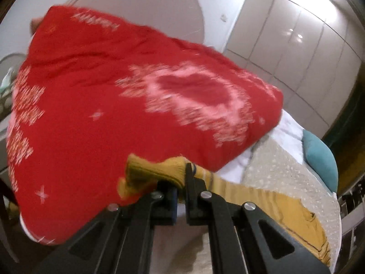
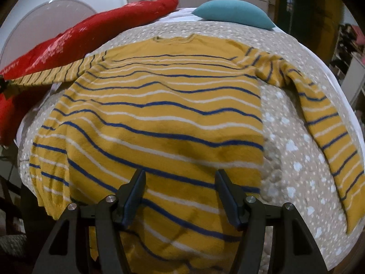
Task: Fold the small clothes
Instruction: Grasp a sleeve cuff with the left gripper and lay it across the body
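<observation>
1. Tool states first: your left tool is clamped on the ribbed cuff of the left sleeve, which is lifted off the bed; your right tool stands with its jaws well apart over the hem, holding nothing.
2. You have the yellow striped sweater lying flat on the dotted bedspread, neckline at the far side, right sleeve trailing down beside the body.
3. Expect the knit to be light, soft and floppy: it will sag and stretch from any single pinch, and it should slide a little on the bedspread rather than hold its shape.
4. Take hold at cuffs, hem corners or shoulder seams, where the doubled fabric gives the pads something to bite.
5. Mind the red quilt beside the held sleeve, and the teal pillow beyond the collar.
</observation>
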